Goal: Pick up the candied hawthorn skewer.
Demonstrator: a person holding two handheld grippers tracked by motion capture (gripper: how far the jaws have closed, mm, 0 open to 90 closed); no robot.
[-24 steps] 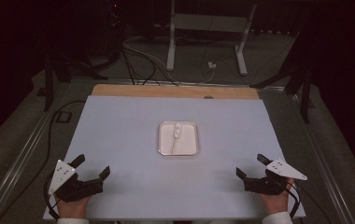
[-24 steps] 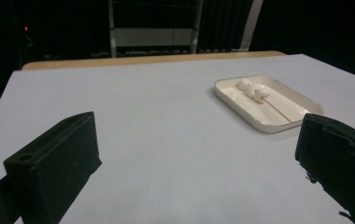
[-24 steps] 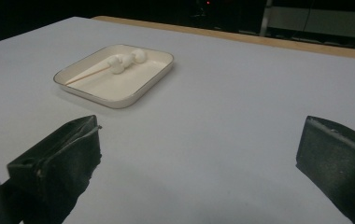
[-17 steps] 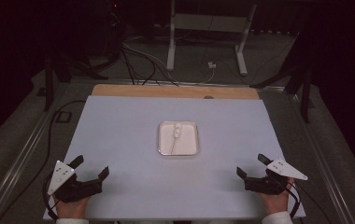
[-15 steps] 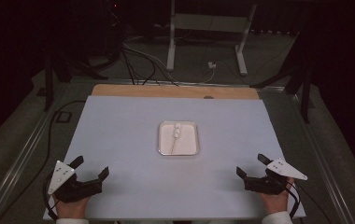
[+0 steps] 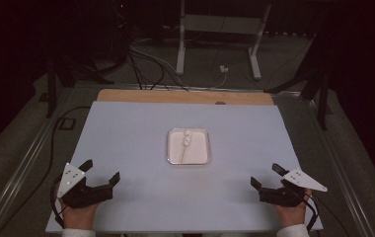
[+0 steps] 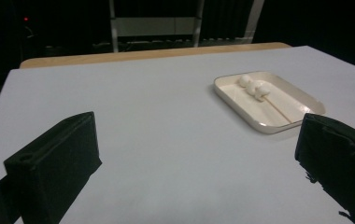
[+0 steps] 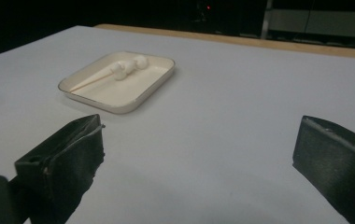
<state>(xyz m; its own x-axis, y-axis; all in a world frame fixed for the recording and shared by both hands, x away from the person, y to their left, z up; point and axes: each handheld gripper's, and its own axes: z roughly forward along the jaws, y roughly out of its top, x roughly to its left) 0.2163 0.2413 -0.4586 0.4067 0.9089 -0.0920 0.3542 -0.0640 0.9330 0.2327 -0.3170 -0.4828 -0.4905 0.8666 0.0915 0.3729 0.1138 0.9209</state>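
From the high view, the person's forearms are cut off by the bottom edge, just behind the left gripper (image 6: 100, 170) and the right gripper (image 6: 264, 175). In the left gripper view, its right-hand jaw runs off the right and bottom edges. Ahead of both tools, the white lumps on a stick (image 6: 187, 142) in the tray (image 6: 204, 148) are too small to identify. The room beyond the table's (image 6: 126, 133) far edge is lost in darkness.
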